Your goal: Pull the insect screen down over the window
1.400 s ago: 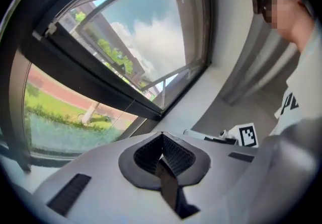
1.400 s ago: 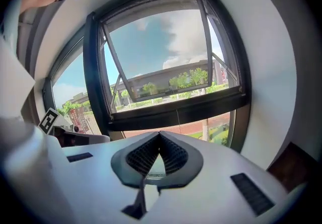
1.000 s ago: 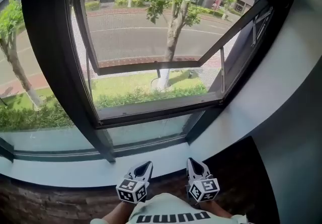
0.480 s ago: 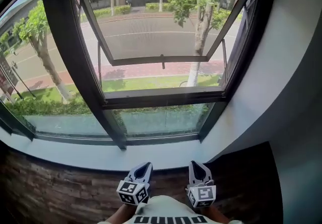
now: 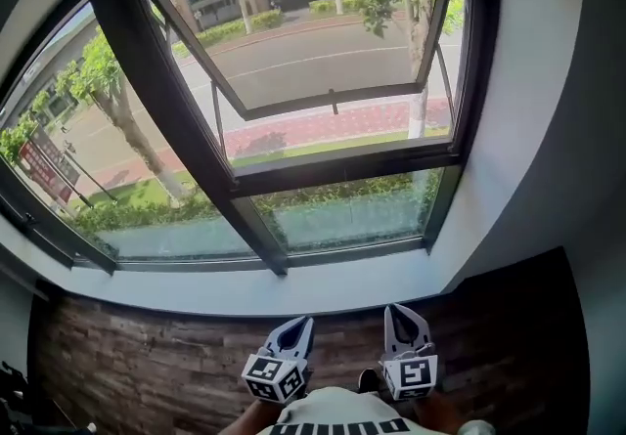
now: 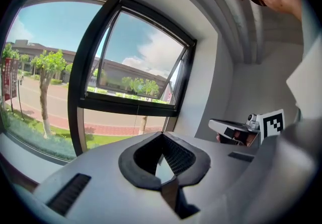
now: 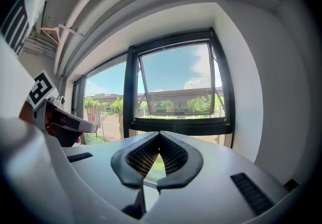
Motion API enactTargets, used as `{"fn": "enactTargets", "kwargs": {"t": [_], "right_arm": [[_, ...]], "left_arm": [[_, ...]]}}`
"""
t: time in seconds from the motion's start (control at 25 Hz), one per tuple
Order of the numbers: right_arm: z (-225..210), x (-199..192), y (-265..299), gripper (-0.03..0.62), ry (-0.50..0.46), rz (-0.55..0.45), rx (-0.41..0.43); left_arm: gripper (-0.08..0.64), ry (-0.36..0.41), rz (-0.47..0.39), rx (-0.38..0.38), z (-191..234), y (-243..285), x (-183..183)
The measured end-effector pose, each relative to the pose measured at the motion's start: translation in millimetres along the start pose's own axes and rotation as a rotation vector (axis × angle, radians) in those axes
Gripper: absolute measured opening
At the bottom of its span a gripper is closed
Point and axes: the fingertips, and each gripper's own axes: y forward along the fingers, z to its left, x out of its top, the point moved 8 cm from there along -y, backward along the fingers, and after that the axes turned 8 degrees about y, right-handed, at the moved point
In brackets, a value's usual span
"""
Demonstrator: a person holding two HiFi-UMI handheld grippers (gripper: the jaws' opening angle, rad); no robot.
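Observation:
The black-framed window (image 5: 342, 172) fills the upper head view, and its top-hung sash (image 5: 333, 101) is swung outward. No insect screen shows across the opening, and the frame's top is cut off. My left gripper (image 5: 293, 330) and right gripper (image 5: 404, 314) are held low and side by side, well short of the sill. Both are shut with nothing between their jaws. The left gripper view has its closed tips (image 6: 162, 135) aimed at the window (image 6: 133, 104), with the right gripper (image 6: 234, 128) beside it. The right gripper view shows closed tips (image 7: 159, 135) under the open sash (image 7: 178, 84).
A white sill (image 5: 245, 291) runs under the glass, with a brown wood-grain surface (image 5: 147, 355) below it. A white wall (image 5: 518, 130) flanks the window on the right. A fixed pane (image 5: 78, 159) lies to the left. Street and trees are outside.
The window has moved up and away in the head view, and more brown surface shows below the sill. Both grippers stay shut, low and side by side, shifted slightly right.

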Motion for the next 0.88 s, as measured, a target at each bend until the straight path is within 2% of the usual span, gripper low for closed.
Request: {"fn": "enactTargets", "kwargs": {"t": [0.32, 0.56, 0.76, 0.88], "right_arm": [[78.1, -9.9, -43.9, 0.007, -0.045, -0.001, 0.001], [189.3, -34.0, -103.5, 0.006, -0.078, 0.013, -0.04], [279.3, -53.7, -159.3, 0.006, -0.089, 0.058, -0.055], [312.0, -64.4, -185.1, 0.006, -0.104, 0.091, -0.064]], "left_arm": [[0.014, 0.085, -0.051, 0.019, 6.2, -93.3, -18.8], [0.014, 0.168, -0.082, 0.018, 27.4, -201.3, -55.1], [0.014, 0.175, -0.074, -0.027, 44.7, -272.6, -89.5], [0.012, 0.178, -0.08, -0.058, 43.8, -299.3, -106.3]]}}
